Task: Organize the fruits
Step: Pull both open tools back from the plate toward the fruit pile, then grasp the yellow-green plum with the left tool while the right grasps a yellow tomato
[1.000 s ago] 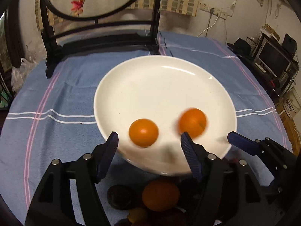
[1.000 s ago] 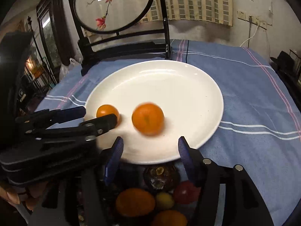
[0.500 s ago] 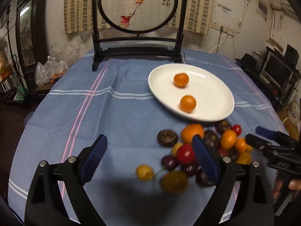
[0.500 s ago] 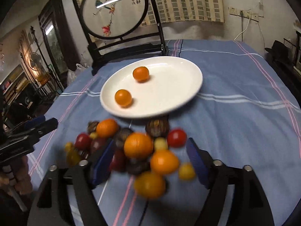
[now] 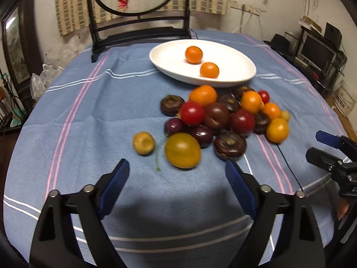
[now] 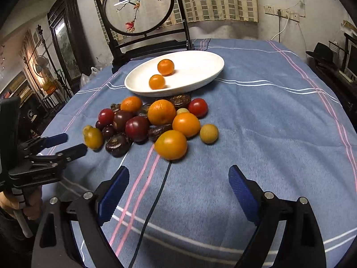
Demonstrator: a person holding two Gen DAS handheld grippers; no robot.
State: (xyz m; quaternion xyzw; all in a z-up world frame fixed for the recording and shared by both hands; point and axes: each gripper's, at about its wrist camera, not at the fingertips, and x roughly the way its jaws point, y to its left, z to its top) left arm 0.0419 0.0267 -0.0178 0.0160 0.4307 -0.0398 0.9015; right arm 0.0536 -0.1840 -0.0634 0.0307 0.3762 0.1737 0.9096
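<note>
A white plate (image 5: 234,67) (image 6: 196,67) holds two small oranges (image 5: 194,54) (image 6: 165,67). In front of it lies a pile of mixed fruit (image 5: 216,116) (image 6: 145,120): orange, red, dark purple and yellow. My left gripper (image 5: 176,169) hovers just short of a yellow-green fruit (image 5: 182,150); its jaws are closing, with nothing between them. My right gripper (image 6: 178,169) hangs before a large orange fruit (image 6: 170,144); its jaws are opening and hold nothing. Each gripper also shows in the other's view, the left gripper (image 6: 74,143) and the right gripper (image 5: 315,143).
A blue striped cloth (image 5: 89,116) covers the round table. A dark-framed embroidery screen (image 6: 138,11) stands at the far edge behind the plate. A thin black cable (image 6: 156,201) runs across the cloth toward me. A person's hand (image 6: 29,205) holds the left gripper's handle.
Both grippers have drawn back from the plate to the near side of the fruit pile, with wider jaws. The two oranges stay on the plate.
</note>
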